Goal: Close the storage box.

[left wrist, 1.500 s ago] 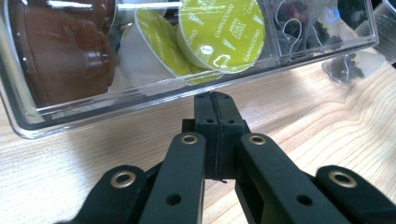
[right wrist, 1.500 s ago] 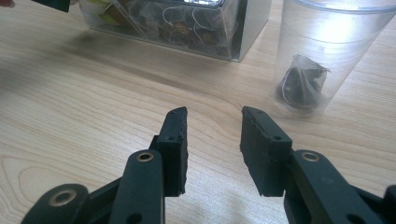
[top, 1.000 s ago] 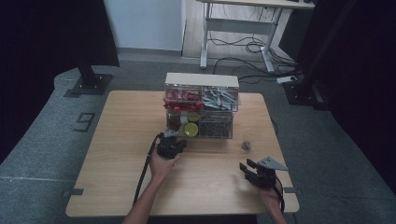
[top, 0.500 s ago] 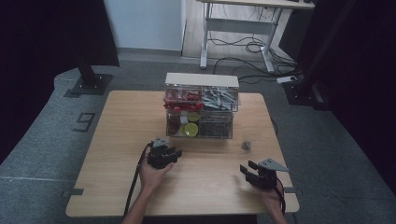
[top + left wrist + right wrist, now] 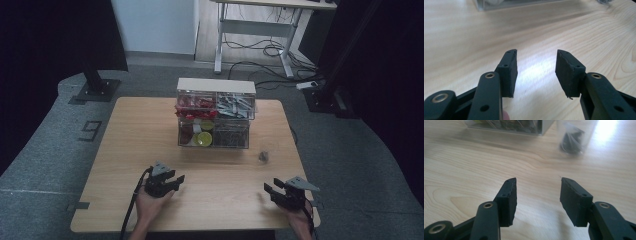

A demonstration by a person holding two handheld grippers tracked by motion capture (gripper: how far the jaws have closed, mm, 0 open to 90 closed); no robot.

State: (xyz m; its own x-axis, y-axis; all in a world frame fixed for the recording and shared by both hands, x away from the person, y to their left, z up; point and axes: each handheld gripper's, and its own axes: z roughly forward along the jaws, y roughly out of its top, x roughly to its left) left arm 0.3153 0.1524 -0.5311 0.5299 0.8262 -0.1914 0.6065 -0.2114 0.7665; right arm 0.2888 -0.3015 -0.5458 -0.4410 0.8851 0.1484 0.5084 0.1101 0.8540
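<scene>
Resting low over the near edge of the worktop (image 5: 150, 130), the left gripper (image 5: 172, 181) and right gripper (image 5: 271, 190) have jaws apart, just opening wider, nothing between them. The small bag of dark parts (image 5: 573, 141) lies loose beside the clear drawer organizer (image 5: 215, 117), apparently yet to be stowed.

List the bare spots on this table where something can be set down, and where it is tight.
The table is bare left of the clear drawer box, and between the left hand-held gripper and right hand-held gripper. It is tighter right of the box, where a small bagged item lies.
</scene>
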